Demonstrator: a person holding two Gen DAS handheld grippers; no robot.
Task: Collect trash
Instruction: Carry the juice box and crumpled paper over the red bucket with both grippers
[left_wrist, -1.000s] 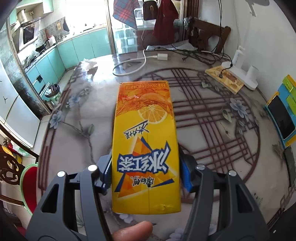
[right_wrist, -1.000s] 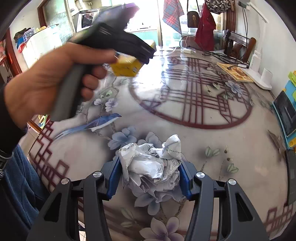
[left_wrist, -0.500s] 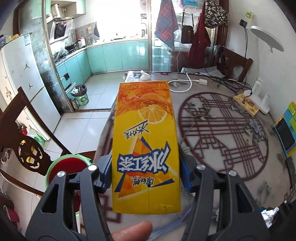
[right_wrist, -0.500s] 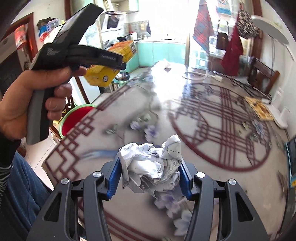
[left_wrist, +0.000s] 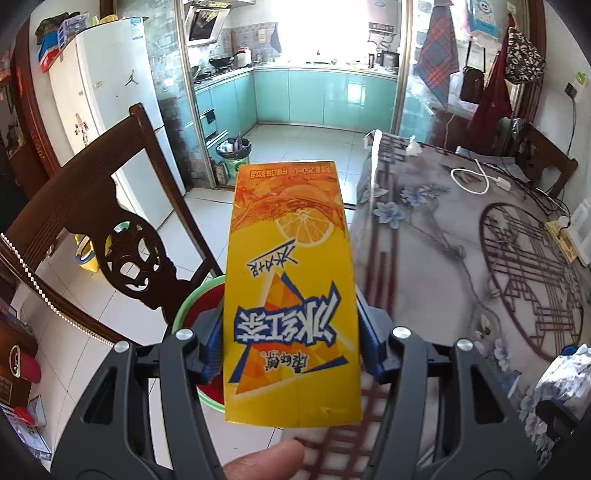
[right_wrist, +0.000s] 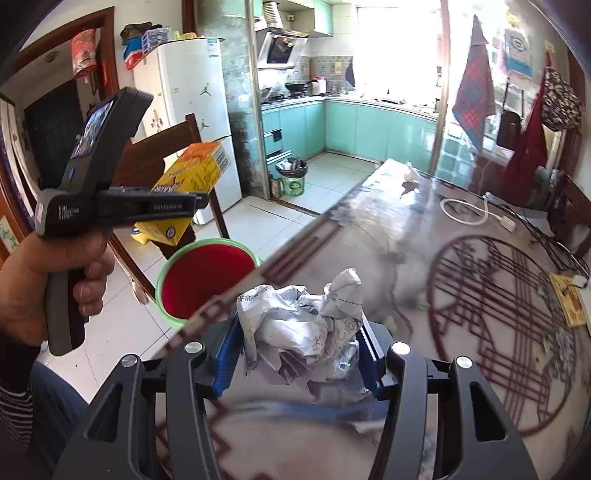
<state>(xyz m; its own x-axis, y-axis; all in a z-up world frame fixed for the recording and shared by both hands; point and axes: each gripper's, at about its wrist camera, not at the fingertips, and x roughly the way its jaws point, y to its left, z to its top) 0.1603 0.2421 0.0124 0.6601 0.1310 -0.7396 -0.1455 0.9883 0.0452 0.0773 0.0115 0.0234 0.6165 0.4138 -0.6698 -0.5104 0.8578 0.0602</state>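
Two grippers loaded. Left gripper (left_wrist: 291, 354) clamped on yellow drink carton (left_wrist: 291, 295), held above red bin with green rim (right_wrist: 207, 280) beside table (right_wrist: 461, 288) edge. Right gripper (right_wrist: 299, 354) clamped on crumpled paper (right_wrist: 306, 325), over table near bin.

Left tool (left_wrist: 290, 343) clamping yellow drink carton (left_wrist: 291, 295), above green-rimmed red bin (left_wrist: 192, 306), beside table (left_wrist: 443, 258)
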